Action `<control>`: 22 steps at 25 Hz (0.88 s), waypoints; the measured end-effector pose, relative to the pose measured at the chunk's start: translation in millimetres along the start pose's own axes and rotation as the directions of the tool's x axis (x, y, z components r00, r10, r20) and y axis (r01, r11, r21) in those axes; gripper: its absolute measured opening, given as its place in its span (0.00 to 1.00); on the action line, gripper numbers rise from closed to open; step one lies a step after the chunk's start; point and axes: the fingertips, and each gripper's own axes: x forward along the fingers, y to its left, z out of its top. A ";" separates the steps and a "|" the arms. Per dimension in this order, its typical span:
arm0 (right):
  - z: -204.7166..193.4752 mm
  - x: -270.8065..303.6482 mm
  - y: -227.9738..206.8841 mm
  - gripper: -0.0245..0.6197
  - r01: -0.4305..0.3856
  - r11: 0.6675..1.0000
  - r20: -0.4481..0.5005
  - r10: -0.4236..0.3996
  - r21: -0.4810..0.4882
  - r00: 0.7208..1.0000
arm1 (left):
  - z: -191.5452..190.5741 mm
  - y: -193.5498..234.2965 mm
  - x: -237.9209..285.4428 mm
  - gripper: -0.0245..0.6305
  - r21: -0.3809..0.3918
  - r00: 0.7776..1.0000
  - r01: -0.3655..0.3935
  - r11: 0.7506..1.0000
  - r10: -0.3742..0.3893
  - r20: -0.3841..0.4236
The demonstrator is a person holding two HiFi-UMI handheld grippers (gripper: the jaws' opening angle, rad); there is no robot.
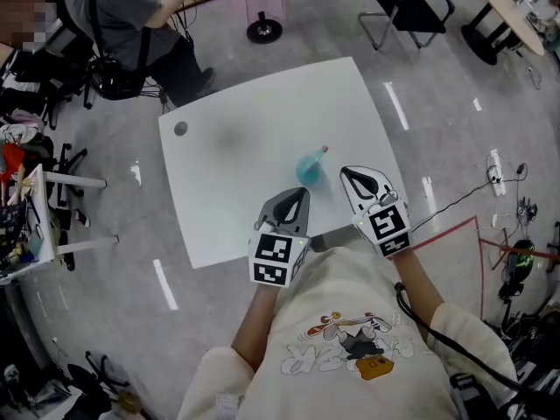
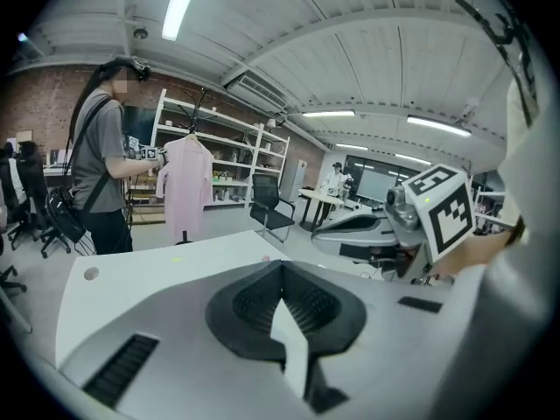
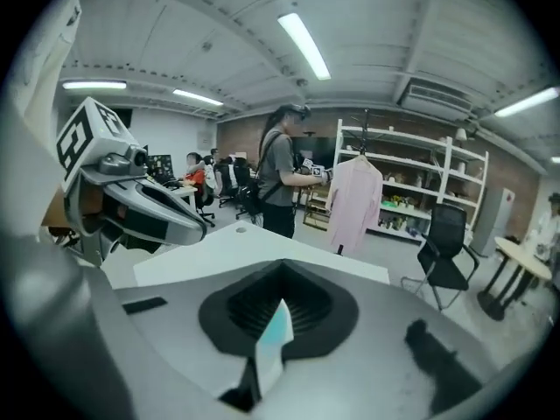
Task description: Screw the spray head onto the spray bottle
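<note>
2 grippers (image 1: 302,194) (image 1: 348,174), 1 spray btl (image 1: 309,170)

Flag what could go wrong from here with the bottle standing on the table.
The spray bottle stands unheld close to the right gripper; a nudge could tip it. That one and the left gripper are shut and empty; reaching in unopened would shove the bottle. Whether the spray head is tight cannot be told.

the spray bottle (image 1: 310,168) is too small and blurred to read its top.
</note>
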 end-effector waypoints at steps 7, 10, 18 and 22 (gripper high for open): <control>-17.2 12.2 -4.6 0.05 -0.025 0.997 -0.014 0.026 0.070 1.000 | 8.0 3.7 13.3 0.05 0.044 0.999 -0.023 0.999 0.024 -0.034; -22.2 1.0 -13.7 0.05 -0.035 0.998 -0.019 0.036 0.056 0.999 | 5.7 -5.8 23.1 0.05 0.045 0.998 -0.025 0.999 0.028 -0.063; -44.1 -15.4 -29.1 0.05 -0.081 0.994 -0.037 0.084 0.078 0.996 | 8.1 -24.0 46.2 0.05 0.029 0.996 -0.030 0.999 0.033 -0.089; -33.8 -8.8 -15.9 0.05 -0.093 0.992 -0.016 0.095 0.085 0.995 | 7.3 -18.3 38.1 0.05 0.047 0.995 -0.024 0.999 0.029 -0.097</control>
